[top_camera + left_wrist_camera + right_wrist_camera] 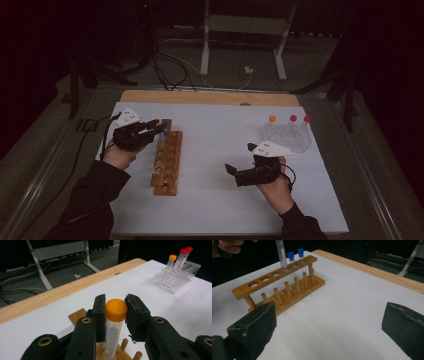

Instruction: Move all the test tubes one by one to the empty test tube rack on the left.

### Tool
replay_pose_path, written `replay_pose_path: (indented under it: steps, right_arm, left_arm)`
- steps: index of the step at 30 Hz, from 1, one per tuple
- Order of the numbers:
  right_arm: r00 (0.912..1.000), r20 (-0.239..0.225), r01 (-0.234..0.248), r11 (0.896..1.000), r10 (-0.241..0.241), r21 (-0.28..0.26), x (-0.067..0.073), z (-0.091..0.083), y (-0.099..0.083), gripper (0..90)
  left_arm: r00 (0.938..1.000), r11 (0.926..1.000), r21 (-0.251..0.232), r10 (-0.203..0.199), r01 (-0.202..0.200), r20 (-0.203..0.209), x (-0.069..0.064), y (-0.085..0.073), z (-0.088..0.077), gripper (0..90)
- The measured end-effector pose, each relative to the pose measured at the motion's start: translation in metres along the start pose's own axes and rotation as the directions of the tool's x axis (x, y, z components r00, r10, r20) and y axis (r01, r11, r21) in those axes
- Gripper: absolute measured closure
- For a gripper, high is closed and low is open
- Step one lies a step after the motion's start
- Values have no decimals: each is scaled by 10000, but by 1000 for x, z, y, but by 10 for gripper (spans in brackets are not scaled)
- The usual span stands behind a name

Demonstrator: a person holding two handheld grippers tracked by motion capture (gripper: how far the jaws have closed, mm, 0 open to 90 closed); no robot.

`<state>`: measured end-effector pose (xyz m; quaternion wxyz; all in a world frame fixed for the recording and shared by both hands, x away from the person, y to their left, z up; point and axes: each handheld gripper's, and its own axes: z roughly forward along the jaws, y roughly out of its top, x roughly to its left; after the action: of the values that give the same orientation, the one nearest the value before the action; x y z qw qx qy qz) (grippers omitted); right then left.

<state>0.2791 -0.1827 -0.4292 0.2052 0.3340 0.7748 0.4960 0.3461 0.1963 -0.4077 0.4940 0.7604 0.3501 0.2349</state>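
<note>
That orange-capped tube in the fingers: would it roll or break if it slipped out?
The orange-capped tube looks round and smooth, so it would probably roll on the white table. It seems clear, empty and likely light. Whether it is plastic or glass I cannot tell; tall and thin, it would likely tip outside the wooden rack.

red unreadable print on clear rack [178,277]
</note>
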Motion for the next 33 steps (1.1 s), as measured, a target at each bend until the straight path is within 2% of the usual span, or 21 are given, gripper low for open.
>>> replay_pose_path:
  steps: [5,13,21,23,33]
  right_arm:
    - [10000,-33,-70,10000,70,-14,-1,0,0,0]
    - [10000,-41,-57,10000,57,12,-1,0,-1,0]
    - [9999,-65,-78,10000,78,56,-2,0,-1,0]
    - [9999,-73,-95,9999,95,58,-2,0,-1,0]
    - [9999,-85,-54,10000,54,-5,-3,-2,1,0]
  left_arm:
    - [9998,9998,117,-165,164,74,-1,-12,5,717]
    - [9998,9988,432,-215,214,25,-3,-27,13,717]
    - [9999,9969,781,-126,128,-27,-4,-32,16,716]
    - [10000,9947,1021,-73,78,-48,-5,-34,18,716]
    - [9999,9931,1171,118,-110,-60,-6,-34,18,707]
